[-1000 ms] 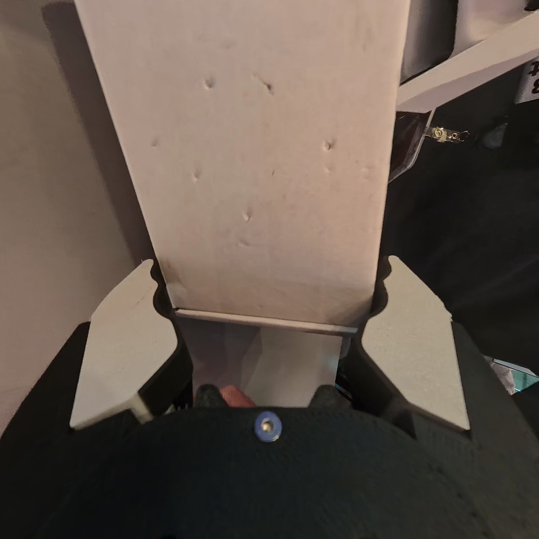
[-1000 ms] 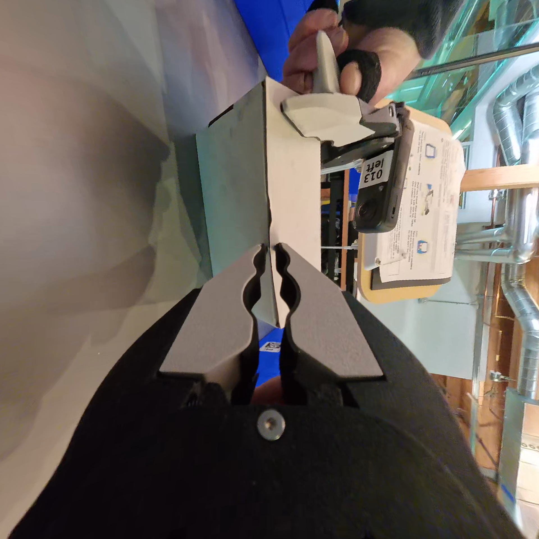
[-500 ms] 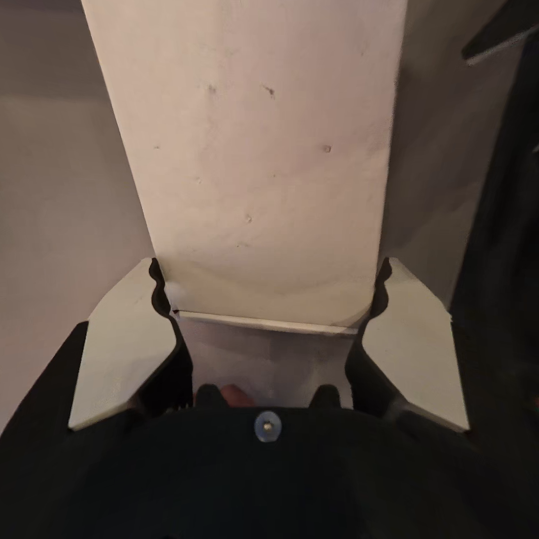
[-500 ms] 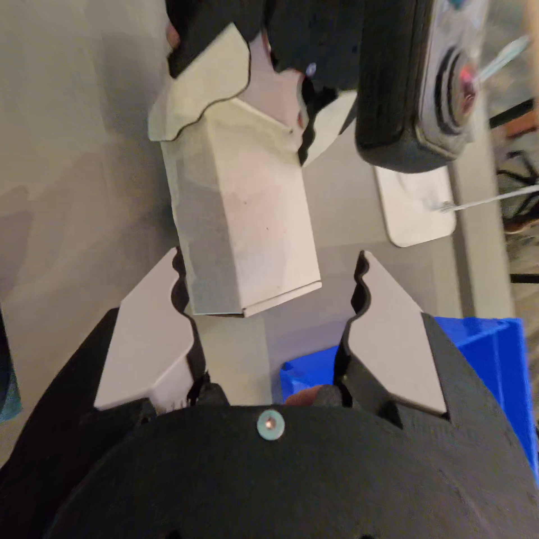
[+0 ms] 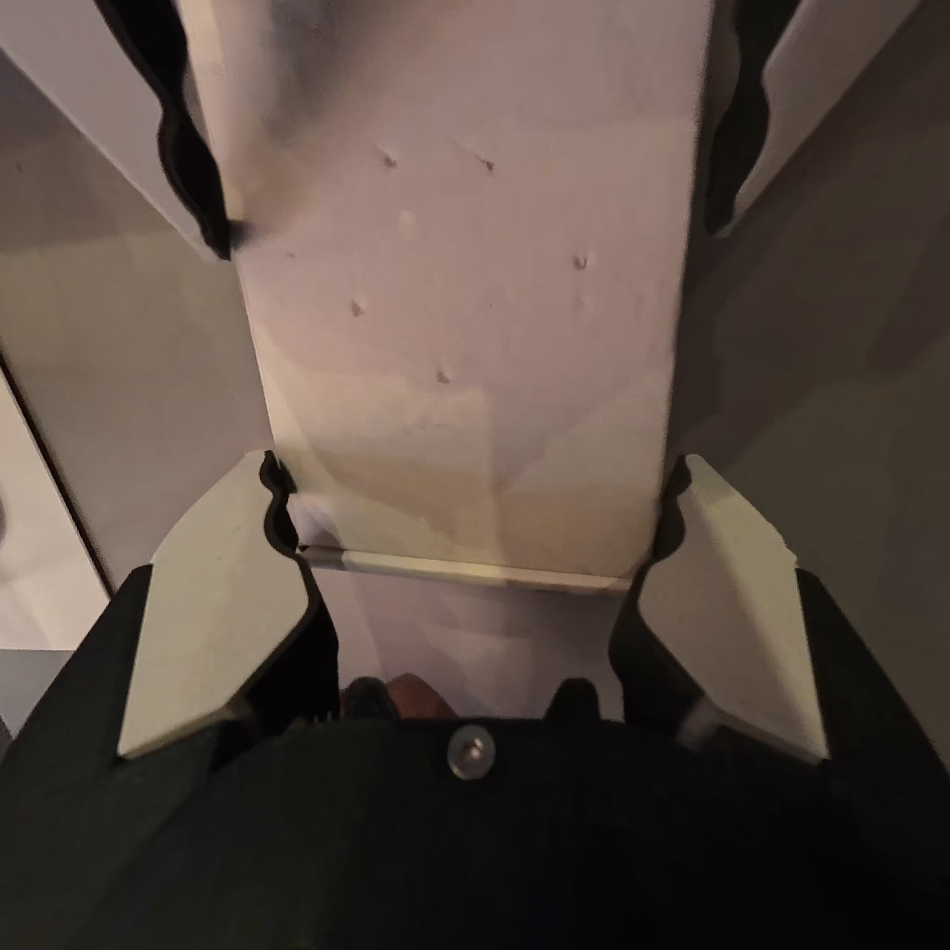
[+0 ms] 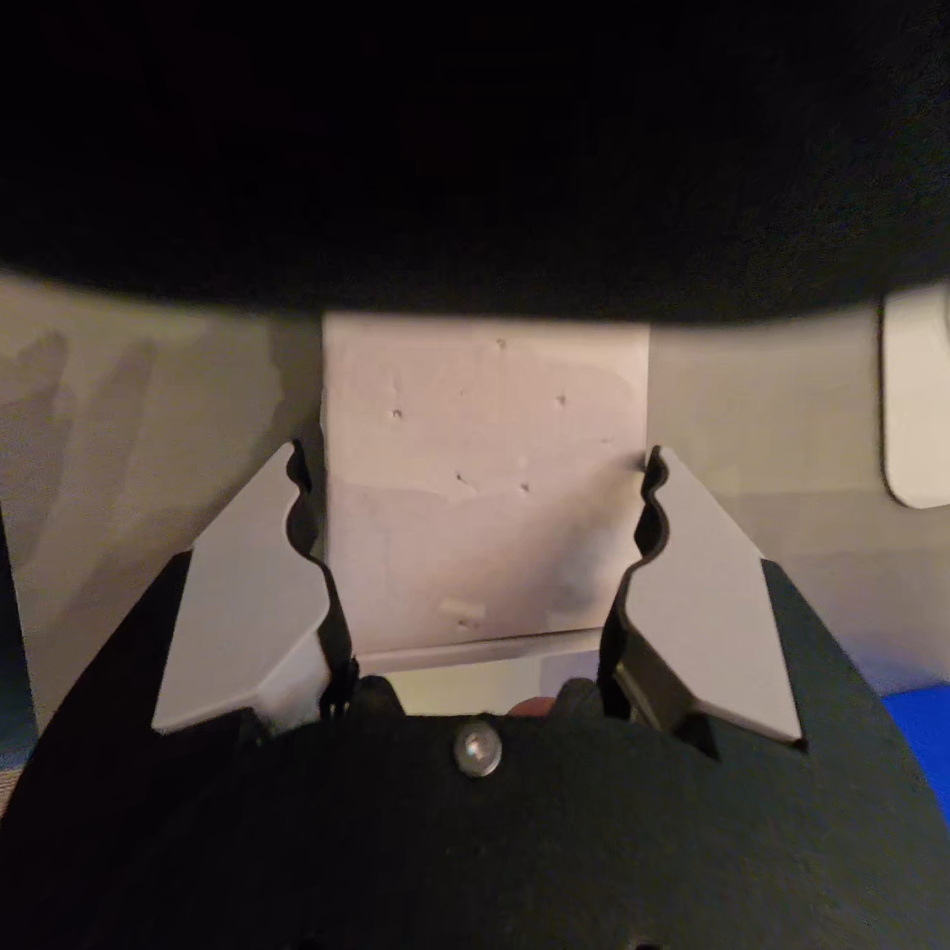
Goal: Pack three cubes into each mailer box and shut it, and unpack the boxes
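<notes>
A closed white mailer box [image 5: 462, 308] with small dents on its face lies between both grippers. My left gripper [image 5: 475, 488] is shut on the box's near end, one finger on each side edge. My right gripper [image 6: 475, 462] faces it from the far end of the same box [image 6: 483, 488], which reaches deep between its jaws. The right jaws are open: one finger touches the box's edge and a thin gap shows at the other. The right gripper's fingers [image 5: 169, 128] also show in the left wrist view. No cubes are in view.
The grey table [image 6: 154, 411] lies under the box. A white board with rounded corners [image 6: 915, 411] lies to the right and a blue bin [image 6: 920, 719] shows at the lower right. The left gripper's black body [image 6: 462, 154] fills the top of the right wrist view.
My right gripper let go of the box's thin edge, opened, turned to face the left gripper and moved in around the box's far end. My left gripper kept its hold.
</notes>
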`<state>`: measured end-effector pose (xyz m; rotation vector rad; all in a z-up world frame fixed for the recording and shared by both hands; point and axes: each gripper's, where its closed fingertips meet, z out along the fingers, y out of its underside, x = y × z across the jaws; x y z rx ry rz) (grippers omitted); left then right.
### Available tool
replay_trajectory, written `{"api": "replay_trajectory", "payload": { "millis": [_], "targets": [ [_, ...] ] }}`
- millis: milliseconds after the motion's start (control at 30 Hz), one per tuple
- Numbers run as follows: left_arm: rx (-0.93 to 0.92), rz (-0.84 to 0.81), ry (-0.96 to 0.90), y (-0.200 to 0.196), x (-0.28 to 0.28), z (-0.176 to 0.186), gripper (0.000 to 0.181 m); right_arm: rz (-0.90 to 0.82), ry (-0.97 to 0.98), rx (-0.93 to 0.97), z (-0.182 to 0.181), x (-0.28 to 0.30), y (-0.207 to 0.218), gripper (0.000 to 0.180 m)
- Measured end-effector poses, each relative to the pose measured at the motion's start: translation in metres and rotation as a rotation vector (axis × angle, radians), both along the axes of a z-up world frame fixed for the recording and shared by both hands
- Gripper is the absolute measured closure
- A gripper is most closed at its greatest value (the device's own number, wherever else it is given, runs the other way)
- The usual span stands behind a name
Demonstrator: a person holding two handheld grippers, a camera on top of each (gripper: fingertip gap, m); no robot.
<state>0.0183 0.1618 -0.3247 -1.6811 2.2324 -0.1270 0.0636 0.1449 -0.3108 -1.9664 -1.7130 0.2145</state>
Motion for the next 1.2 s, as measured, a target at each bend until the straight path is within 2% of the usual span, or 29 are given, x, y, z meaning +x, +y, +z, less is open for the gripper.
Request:
{"api": "replay_trajectory", "payload": {
  "millis": [67,400,500,633,767,900,1067,1200],
  "targets": [
    [-0.002,0.014,-0.028,0.000,-0.001,0.000,0.045,-0.037,0.007,0.024,-0.003,0.004,0.007,0.046],
    [-0.021,0.063,-0.148,-0.007,-0.007,0.003,0.047,-0.029,-0.046,-0.012,-0.013,0.001,0.005,0.048],
    [-0.022,0.116,-0.181,-0.006,-0.016,0.011,0.054,-0.032,-0.031,-0.023,-0.012,0.001,0.006,0.049],
    [-0.012,0.208,-0.243,0.001,-0.034,0.023,0.055,-0.027,-0.027,-0.005,-0.006,0.007,0.005,0.049],
    [-0.007,0.276,-0.365,-0.001,-0.045,0.049,0.058,-0.043,-0.008,0.008,0.020,0.022,0.008,0.050],
    [-0.012,0.308,-0.462,-0.010,-0.044,0.066,0.062,-0.073,0.061,0.040,0.062,0.047,0.025,0.051],
    [-0.027,0.327,-0.501,-0.017,-0.043,0.058,0.065,-0.132,0.081,0.160,0.132,0.108,0.071,0.052],
    [-0.033,0.318,-0.474,-0.022,-0.040,0.045,0.065,-0.188,-0.037,0.228,0.151,0.184,0.115,0.053]
  ]
}}
